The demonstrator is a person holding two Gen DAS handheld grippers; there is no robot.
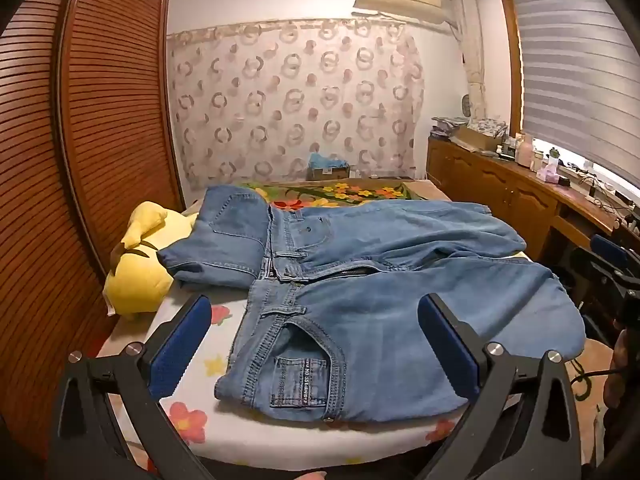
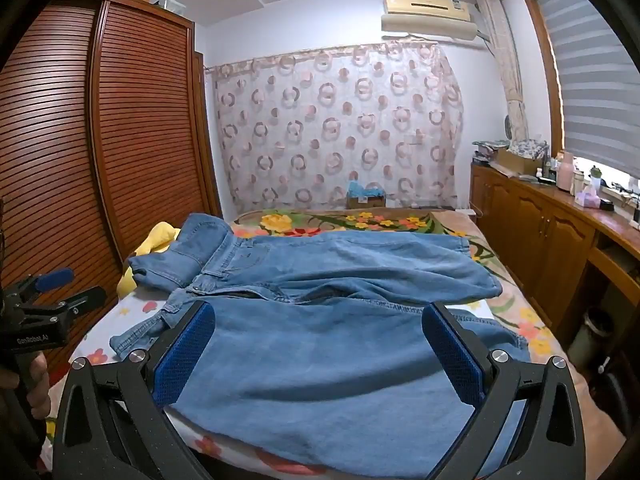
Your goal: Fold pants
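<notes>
Blue denim pants (image 1: 360, 280) lie spread across the bed, waistband to the left, legs running right; they also fill the right wrist view (image 2: 328, 340). The waist is opened, with one flap turned back over the yellow plush. My left gripper (image 1: 316, 316) is open and empty, hovering over the near front pocket and waistband. My right gripper (image 2: 320, 324) is open and empty, above the near leg. The left gripper also shows at the left edge of the right wrist view (image 2: 64, 292), and the right gripper at the right edge of the left wrist view (image 1: 616, 264).
The bed (image 1: 224, 424) has a white floral sheet and a flowered blanket (image 2: 360, 220) at the far end. A yellow plush toy (image 1: 140, 264) lies by the wooden wardrobe (image 1: 80, 120) on the left. A wooden cabinet (image 2: 540, 220) with clutter runs along the right.
</notes>
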